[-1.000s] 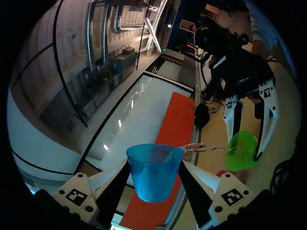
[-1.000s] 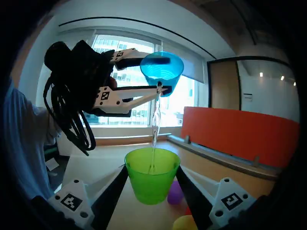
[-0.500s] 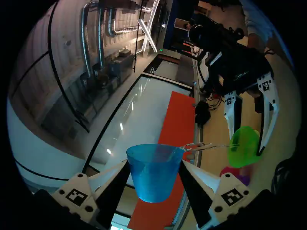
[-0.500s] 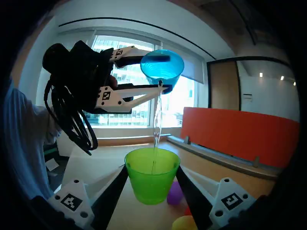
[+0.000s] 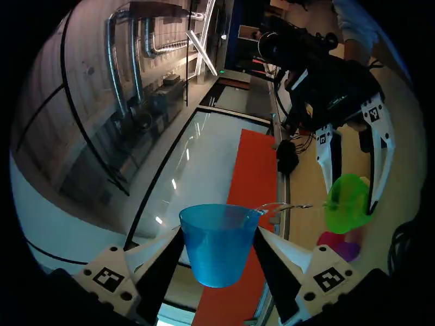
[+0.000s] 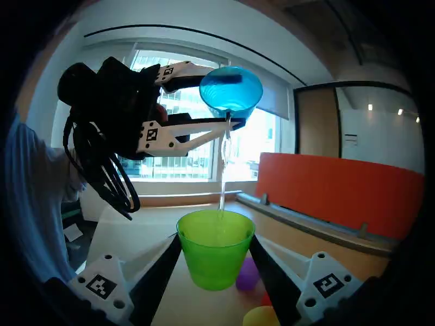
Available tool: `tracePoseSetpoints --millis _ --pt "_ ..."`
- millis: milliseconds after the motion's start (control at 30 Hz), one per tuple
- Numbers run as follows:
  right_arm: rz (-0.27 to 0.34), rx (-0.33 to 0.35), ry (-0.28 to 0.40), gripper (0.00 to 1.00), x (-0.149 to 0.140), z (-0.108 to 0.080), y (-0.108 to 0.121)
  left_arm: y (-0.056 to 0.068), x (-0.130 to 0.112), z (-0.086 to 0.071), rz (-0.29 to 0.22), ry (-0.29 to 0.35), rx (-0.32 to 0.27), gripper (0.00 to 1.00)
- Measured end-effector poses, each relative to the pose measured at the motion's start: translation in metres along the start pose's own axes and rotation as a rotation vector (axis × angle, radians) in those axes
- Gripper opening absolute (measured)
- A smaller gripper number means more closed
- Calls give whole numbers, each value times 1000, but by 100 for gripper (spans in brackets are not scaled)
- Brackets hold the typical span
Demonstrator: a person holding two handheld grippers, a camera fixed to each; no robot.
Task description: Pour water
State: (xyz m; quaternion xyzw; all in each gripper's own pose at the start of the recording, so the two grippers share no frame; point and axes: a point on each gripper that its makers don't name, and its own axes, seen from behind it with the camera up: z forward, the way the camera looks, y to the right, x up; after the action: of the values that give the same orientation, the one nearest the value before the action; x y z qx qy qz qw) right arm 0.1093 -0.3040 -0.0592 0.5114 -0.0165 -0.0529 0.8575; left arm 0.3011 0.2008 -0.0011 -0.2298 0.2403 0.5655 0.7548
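In the left gripper view my left gripper (image 5: 218, 251) is shut on a blue cup (image 5: 218, 251), tipped far over. A thin stream of water (image 5: 288, 207) runs from its rim to the green cup (image 5: 348, 202), which the other gripper holds farther off. In the right gripper view my right gripper (image 6: 215, 259) is shut on that green cup (image 6: 215, 249), held upright. Above it hangs the blue cup (image 6: 230, 91), tipped mouth-down between the left gripper's fingers (image 6: 187, 130). The water (image 6: 223, 179) falls straight into the green cup.
A wooden tabletop (image 6: 304, 244) lies below the cups, with an orange partition (image 6: 348, 190) along its far side. Purple (image 6: 248, 274) and yellow (image 6: 263, 315) cups stand on the table behind the green one. A person's sleeve (image 6: 32, 217) and cables (image 6: 103, 179) are at the left.
The blue cup has tipped a little further and risen slightly. The water stream has grown thinner. The green cup has stayed in place under it.
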Motion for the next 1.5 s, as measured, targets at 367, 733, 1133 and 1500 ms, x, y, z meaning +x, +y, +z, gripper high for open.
tracePoseSetpoints --millis 367,733,1133,1500 --pt "-1 -1 6 89 1 -2 1 -4 5 1 60 5 -1 84" --pt "-3 -2 10 89 3 -3 0 -5 9 3 124 10 1 84" --pt "-4 -4 12 89 3 -3 1 -10 16 4 215 20 16 84" --pt "-2 -8 14 89 2 -2 3 -14 25 2 287 35 41 84"
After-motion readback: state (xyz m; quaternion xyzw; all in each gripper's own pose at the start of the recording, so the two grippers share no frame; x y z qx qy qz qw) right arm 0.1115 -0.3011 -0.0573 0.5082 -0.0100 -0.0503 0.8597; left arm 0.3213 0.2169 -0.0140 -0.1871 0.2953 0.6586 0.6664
